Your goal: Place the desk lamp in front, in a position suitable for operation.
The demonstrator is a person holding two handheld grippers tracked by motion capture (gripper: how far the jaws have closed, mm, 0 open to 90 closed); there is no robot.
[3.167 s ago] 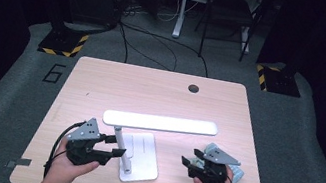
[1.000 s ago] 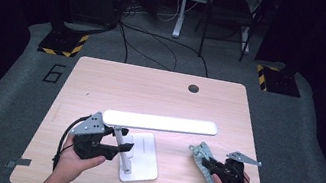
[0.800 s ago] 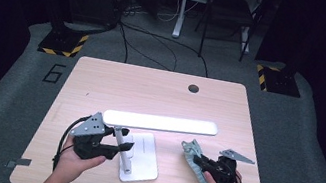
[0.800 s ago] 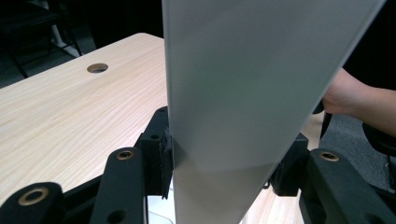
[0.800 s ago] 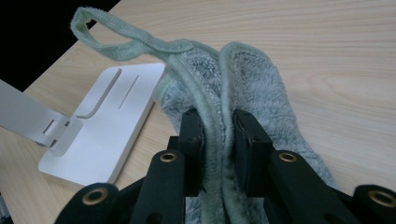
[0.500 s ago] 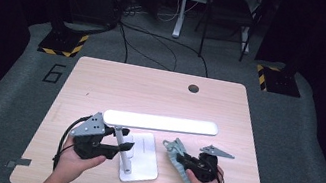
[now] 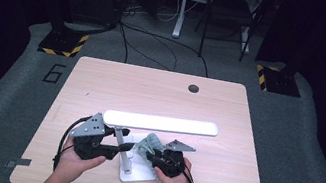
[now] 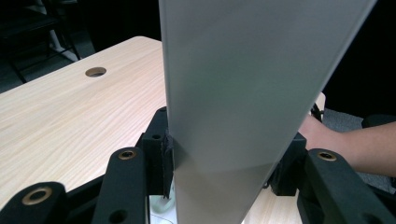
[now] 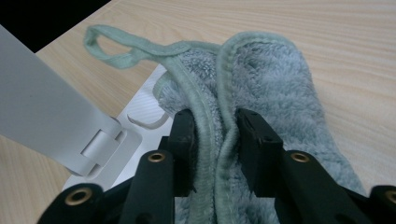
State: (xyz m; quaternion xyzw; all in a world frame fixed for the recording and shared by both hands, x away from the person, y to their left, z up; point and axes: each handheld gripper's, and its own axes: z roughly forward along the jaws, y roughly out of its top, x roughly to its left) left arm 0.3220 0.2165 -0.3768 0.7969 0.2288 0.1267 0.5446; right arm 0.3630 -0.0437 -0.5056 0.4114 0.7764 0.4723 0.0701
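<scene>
A white desk lamp stands near the table's front edge, its long head level above its flat base. My left gripper is shut on the lamp's upright arm, with a pad pressed on each side. My right gripper holds a grey-green fluffy cloth over the base's right part. In the right gripper view the cloth's folded hem runs between the jaws of the right gripper. Those jaws have just been opening, and their pads still touch the hem. The lamp's hinge and base lie to the left.
The light wooden table has a round cable hole at the back. A dark chair, cables and yellow-black floor markers sit beyond the table. My right hand appears behind the lamp arm.
My right gripper has carried the cloth leftward from the table's right side to the lamp base. The left gripper has stayed on the lamp arm.
</scene>
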